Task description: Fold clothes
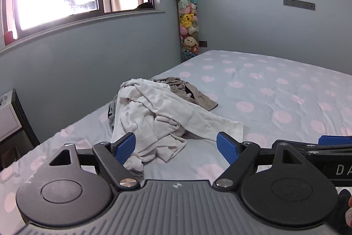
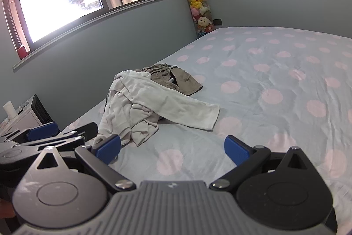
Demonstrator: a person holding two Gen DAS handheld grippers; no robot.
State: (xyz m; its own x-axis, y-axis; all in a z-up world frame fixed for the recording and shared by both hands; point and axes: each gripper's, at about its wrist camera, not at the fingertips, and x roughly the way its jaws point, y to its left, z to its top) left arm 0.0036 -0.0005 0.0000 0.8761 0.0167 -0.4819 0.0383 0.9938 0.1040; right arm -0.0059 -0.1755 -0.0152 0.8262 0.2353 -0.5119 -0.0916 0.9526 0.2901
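Two grippers hover side by side over the bed (image 1: 275, 89), the left gripper (image 1: 176, 147) and the right gripper (image 2: 172, 148) each with jaws spread wide and empty, blue ribbed pads on black arms. Ahead of them, near the bed's left edge, sits a crumpled pile on the soft wrinkled sheet with pale pink dots: one white garment (image 1: 154, 116), soft and creased, its long sleeve stretched out flat to the right, draped over one limp taupe garment (image 1: 189, 94). There is possibly a grey third piece (image 1: 112, 108) peeking out at the pile's left, though it is too buried to be sure.
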